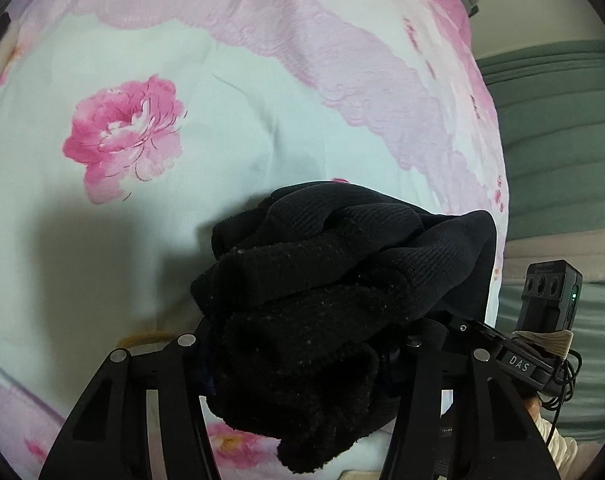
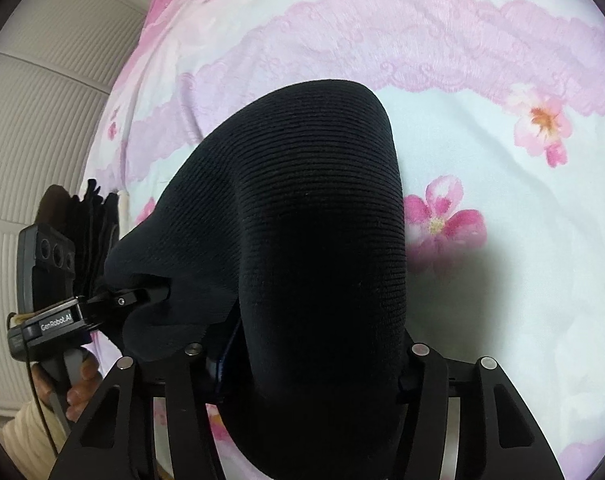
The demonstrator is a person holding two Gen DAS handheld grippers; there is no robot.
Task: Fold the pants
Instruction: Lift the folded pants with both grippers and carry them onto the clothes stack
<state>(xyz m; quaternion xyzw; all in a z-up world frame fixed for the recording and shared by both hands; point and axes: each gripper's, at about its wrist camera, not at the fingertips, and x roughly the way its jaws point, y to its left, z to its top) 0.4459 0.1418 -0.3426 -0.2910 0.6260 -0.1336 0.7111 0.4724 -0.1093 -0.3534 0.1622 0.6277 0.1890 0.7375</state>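
The black knit pants (image 1: 322, 300) hang bunched between both grippers, held above the bed. My left gripper (image 1: 298, 360) is shut on a thick bundle of the pants, which hides its fingertips. My right gripper (image 2: 310, 360) is shut on another fold of the pants (image 2: 302, 220), which drapes over its fingers. In the right wrist view the left gripper (image 2: 142, 298) shows at the left edge, pinching the cloth. In the left wrist view the right gripper (image 1: 514, 360) shows at the right, against the cloth.
A bedsheet (image 1: 182, 60) in pale blue with pink flowers and lace print lies below. A green quilted cover (image 1: 562, 120) lies to the right of the bed. A ribbed white wall or wardrobe panel (image 2: 42, 120) stands at the left in the right wrist view.
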